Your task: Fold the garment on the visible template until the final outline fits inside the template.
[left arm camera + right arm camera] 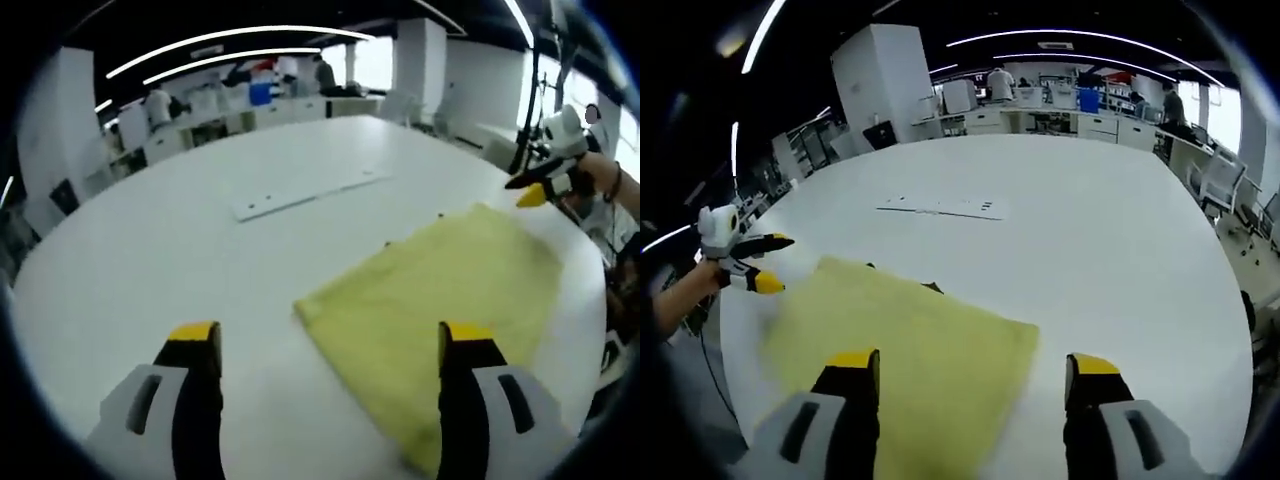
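Observation:
A yellow garment [440,300] lies flat on the round white table [200,260], folded to a rough rectangle. In the left gripper view my left gripper [330,340] hovers open over its near corner, with nothing between the jaws. My right gripper [520,192] is held at the cloth's far right edge. In the right gripper view the garment [900,340] spreads under my open right gripper [973,365]. The left gripper [780,264] sits open at the cloth's left edge, held by a hand. Small dark marks [930,287] peek out at the garment's far edge.
A long white strip [310,195] lies on the table [1120,230] beyond the garment, also seen as the strip [945,207] in the right gripper view. Desks, chairs and people stand behind the table. The table edge runs close to the garment's outer sides.

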A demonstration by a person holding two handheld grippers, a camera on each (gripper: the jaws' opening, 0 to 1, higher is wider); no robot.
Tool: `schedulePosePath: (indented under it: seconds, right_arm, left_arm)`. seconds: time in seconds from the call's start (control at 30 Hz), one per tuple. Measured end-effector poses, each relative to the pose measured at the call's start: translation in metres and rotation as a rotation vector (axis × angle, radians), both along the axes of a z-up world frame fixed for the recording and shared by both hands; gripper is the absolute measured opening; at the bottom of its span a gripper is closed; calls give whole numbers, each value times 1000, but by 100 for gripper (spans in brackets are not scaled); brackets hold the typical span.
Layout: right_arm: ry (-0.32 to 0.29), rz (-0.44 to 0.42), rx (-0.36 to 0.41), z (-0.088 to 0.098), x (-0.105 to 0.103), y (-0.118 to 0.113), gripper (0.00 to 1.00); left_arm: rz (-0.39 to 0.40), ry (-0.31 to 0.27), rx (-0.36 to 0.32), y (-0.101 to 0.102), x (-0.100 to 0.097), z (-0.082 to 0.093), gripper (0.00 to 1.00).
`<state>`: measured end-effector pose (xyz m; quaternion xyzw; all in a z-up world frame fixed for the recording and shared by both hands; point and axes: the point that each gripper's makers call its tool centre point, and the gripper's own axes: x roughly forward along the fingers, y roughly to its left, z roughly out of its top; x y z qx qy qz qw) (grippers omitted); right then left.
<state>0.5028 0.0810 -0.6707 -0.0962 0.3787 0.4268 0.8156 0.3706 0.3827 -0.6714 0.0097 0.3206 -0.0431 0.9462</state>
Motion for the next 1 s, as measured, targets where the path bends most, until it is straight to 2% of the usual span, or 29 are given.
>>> schedulePosePath:
  seconds: [0.27, 0.37, 0.6, 0.8, 1.0]
  right_arm:
    - [18, 51, -15, 1, -33, -9, 82]
    - [19, 72, -15, 2, -45, -12, 82]
    - [17, 112, -24, 3, -67, -19, 83]
    - [22, 166, -34, 0, -87, -25, 82]
    - [27, 204, -42, -3, -101, -32, 81]
  left_arm:
    - [-45, -6, -6, -12, -20, 5, 95]
    - [-67, -36, 16, -14, -25, 9, 99]
    - [-84, -43, 10, -16, -43, 13, 99]
    - [-110, -56, -15, -26, -61, 14, 98]
    - [-125, -36, -24, -33, -76, 10, 94]
